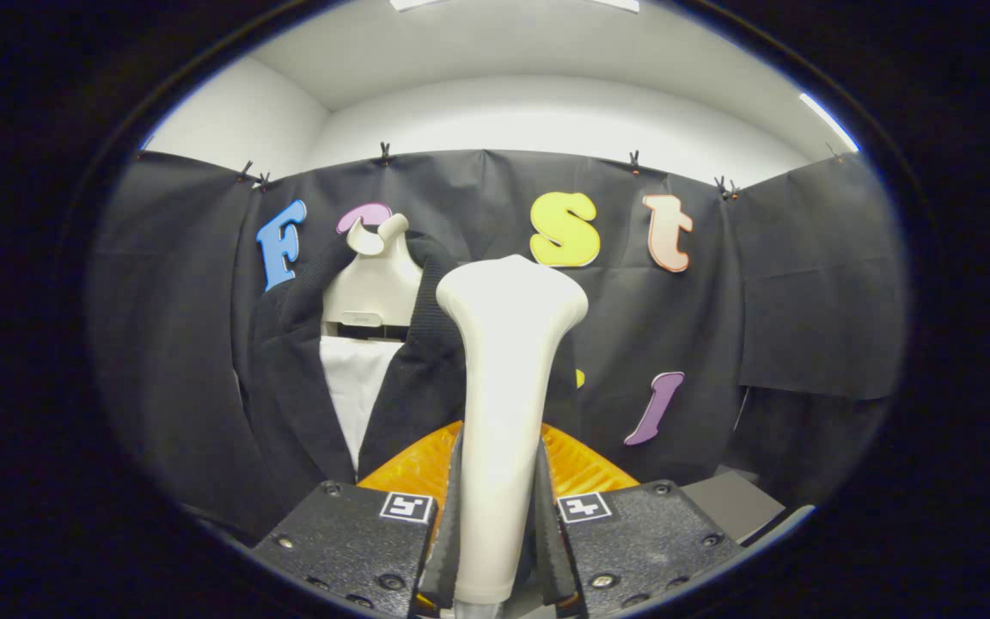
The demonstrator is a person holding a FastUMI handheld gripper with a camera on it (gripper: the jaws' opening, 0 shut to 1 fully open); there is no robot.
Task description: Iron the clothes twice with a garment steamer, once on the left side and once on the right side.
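Our gripper (495, 524) is closed on the steamer (508, 387): both fingers press on its pale handle from either side, and the handle rises straight up between them, widening into the head at the top. We are holding it upright, with its head just in front of the jacket (289, 378), on the side nearer the dark lapel.

The jacket hangs on a pale form (375, 292) with a hook-like top, against the booth's cloth wall. It is dark, open at the front, with a white panel (357, 387) showing between the lapels. From here we cannot tell whether the head touches the cloth or hovers just off it, nor which way its steaming face points.

To do this pass well, we judge we should keep the head flat to the fabric, travel in one steady line down one front panel, and keep the grip firm so the handle does not twist between the fingers. Then the same on the other panel, so each side gets its own stroke.

An orange ribbed thing (581, 460) lies low just beyond the fingers, behind the handle; it may be a base or stand, and we should not knock it at the bottom of a stroke. A grey surface (731, 503) shows beside it. The steamer itself hides much of the jacket's near panel, so we would steer partly blind.
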